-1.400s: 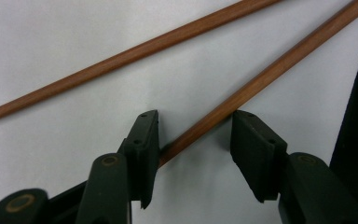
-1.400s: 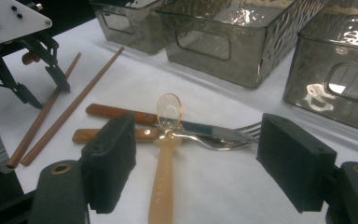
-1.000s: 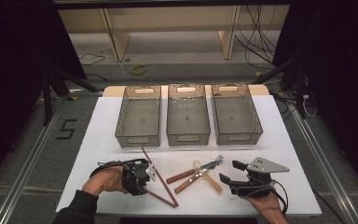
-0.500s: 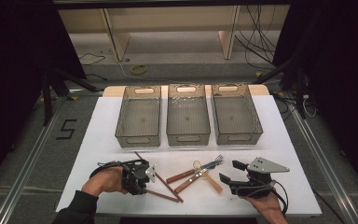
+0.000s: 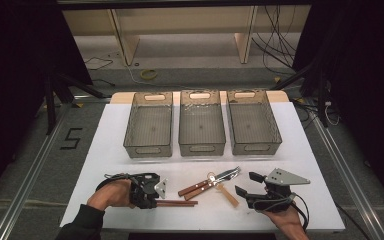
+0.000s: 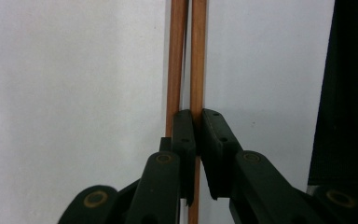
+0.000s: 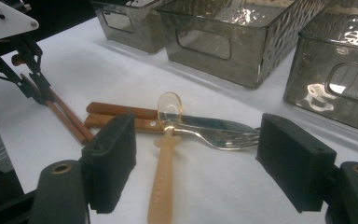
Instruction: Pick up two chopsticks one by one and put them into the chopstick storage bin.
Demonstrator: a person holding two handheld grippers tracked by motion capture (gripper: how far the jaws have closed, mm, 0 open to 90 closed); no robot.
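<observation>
two brown chopsticks (image 6: 189,56) are lying side by side on the white table (image 5: 320,200); left gripper (image 6: 196,122), jaws just closing, is pinching one. right gripper (image 7: 200,158) is spread wide near 1 spoon (image 7: 167,158), 1 fork (image 7: 223,137), 1 knife (image 7: 121,110). 3 bins (image 5: 200,129) behind.

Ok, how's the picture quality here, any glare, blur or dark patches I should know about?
High view: soft and low in detail, surroundings black, white table evenly lit. Left gripper view: the chopsticks fairly sharp, the near jaws slightly soft, a black band at the right edge. Right gripper view: bright glare on the bins, the translucent spoon clear, the near jaws blurred.
</observation>
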